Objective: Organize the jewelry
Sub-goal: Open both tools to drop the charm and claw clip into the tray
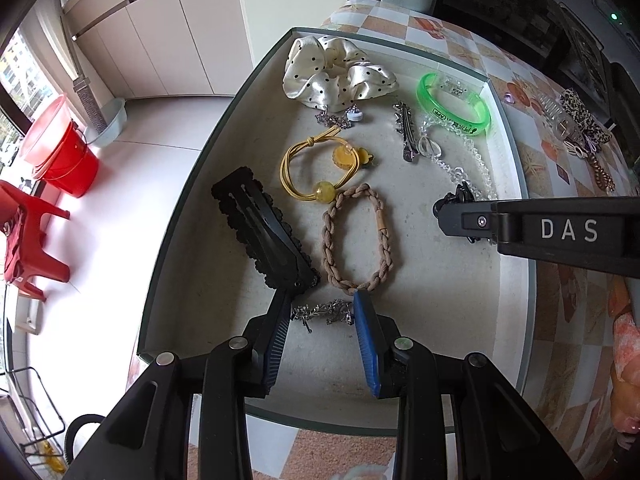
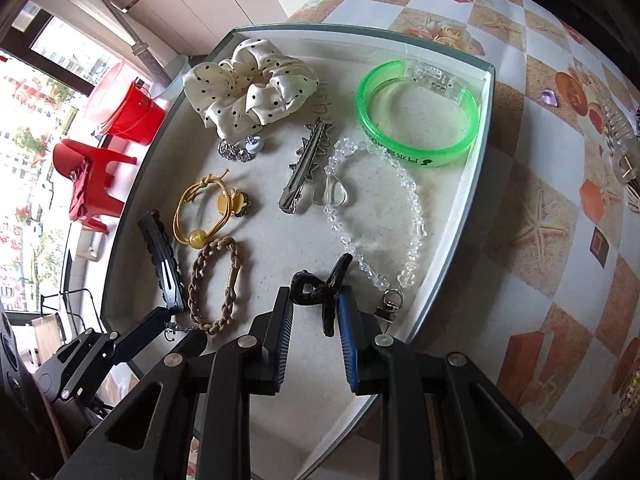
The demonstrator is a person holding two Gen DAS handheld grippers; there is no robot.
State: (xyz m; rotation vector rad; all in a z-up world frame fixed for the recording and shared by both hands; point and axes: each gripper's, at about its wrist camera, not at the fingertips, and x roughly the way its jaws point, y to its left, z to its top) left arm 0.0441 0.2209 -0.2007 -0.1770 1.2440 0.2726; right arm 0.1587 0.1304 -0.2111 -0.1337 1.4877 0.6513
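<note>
A shallow tray (image 1: 510, 280) (image 2: 460, 216) holds jewelry: a polka-dot scrunchie (image 1: 336, 72) (image 2: 248, 84), a green bangle (image 1: 454, 104) (image 2: 420, 116), a clear bead bracelet (image 2: 376, 216), a silver clip (image 1: 406, 130) (image 2: 304, 166), a yellow hair tie (image 1: 316, 168) (image 2: 204, 208), a braided tan tie (image 1: 358, 240) (image 2: 216, 284) and a black snap clip (image 1: 264, 228) (image 2: 162, 260). My left gripper (image 1: 322, 300) is open over a small silver piece (image 1: 324, 312). My right gripper (image 2: 316, 300) has a black claw clip (image 2: 320, 288) between its fingers; contact is unclear.
More hair accessories (image 1: 576, 128) and a purple bead (image 2: 550, 98) lie on the patterned tablecloth (image 2: 552, 232) right of the tray. A red bucket (image 1: 68, 160) and red stool (image 1: 28, 240) stand on the floor to the left.
</note>
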